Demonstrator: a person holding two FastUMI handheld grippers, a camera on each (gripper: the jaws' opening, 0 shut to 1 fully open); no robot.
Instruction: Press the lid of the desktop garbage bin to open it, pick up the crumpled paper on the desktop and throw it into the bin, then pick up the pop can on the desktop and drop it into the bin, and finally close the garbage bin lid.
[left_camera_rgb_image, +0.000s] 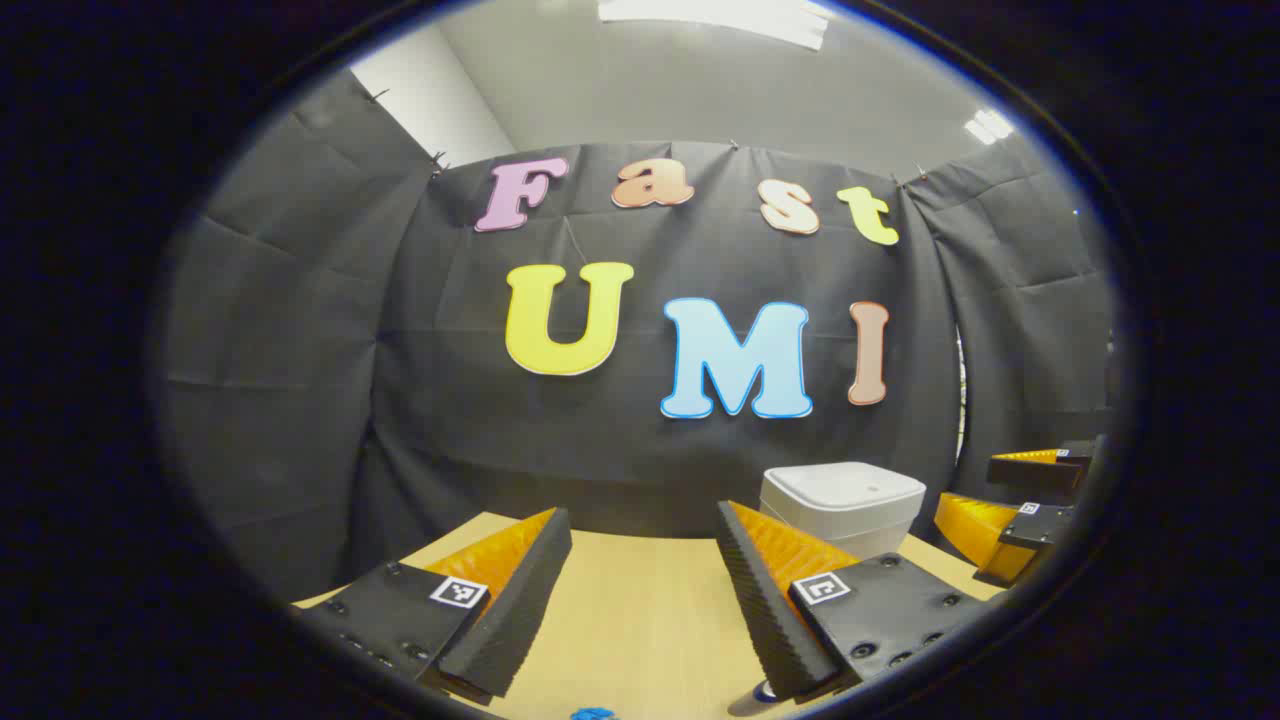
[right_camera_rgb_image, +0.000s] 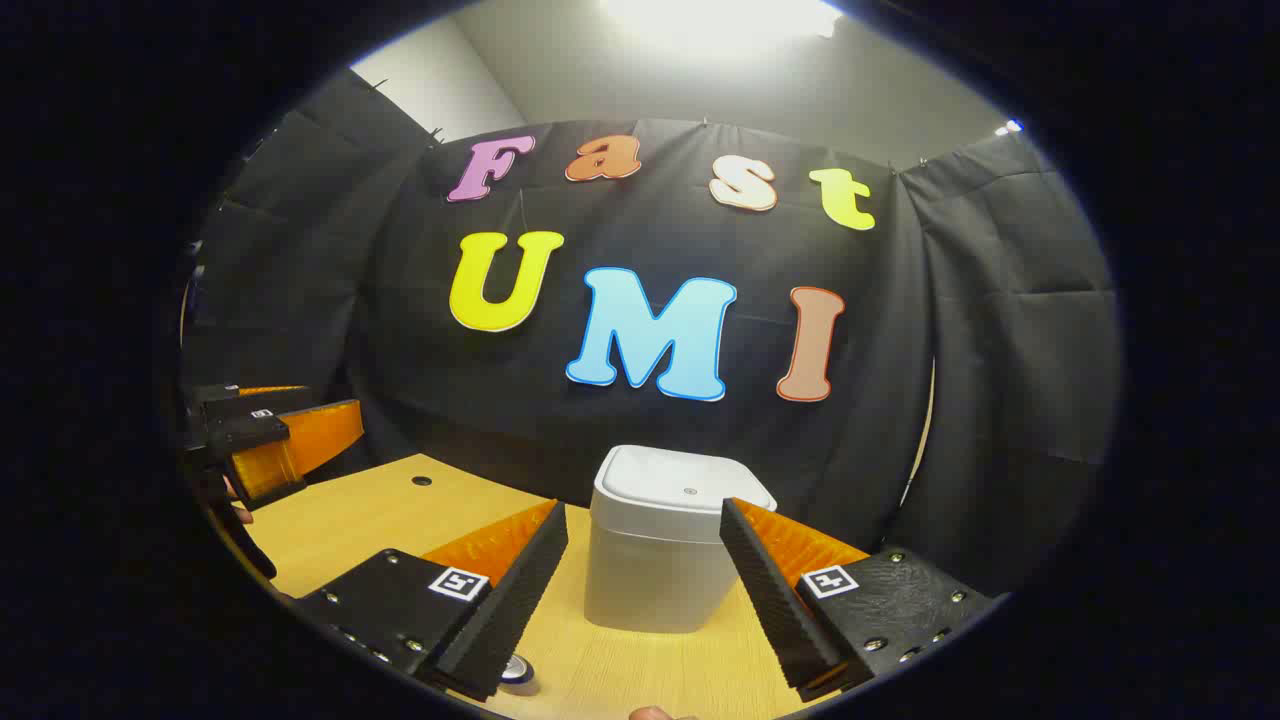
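The white desktop bin (right_camera_rgb_image: 655, 570) stands on the wooden table (right_camera_rgb_image: 360, 520) with its lid (right_camera_rgb_image: 685, 480) shut, just ahead of my right gripper (right_camera_rgb_image: 640, 605). That gripper is open with nothing between its fingers, and the bin shows through the gap. A small round rim (right_camera_rgb_image: 518, 672), possibly the pop can's top, peeks out under its left finger. My left gripper (left_camera_rgb_image: 640, 610) is open and empty over bare table (left_camera_rgb_image: 640, 600). From there the bin (left_camera_rgb_image: 845, 500) sits ahead to the right. A similar round rim (left_camera_rgb_image: 765, 690) lies under its right finger.
The black cloth wall runs close behind the bin and around the table. Each view catches the other gripper at its edge: the right gripper (left_camera_rgb_image: 1030, 490) and the left gripper (right_camera_rgb_image: 270, 430), held by a hand (right_camera_rgb_image: 235, 510). A small hole (right_camera_rgb_image: 421, 481) marks the tabletop.
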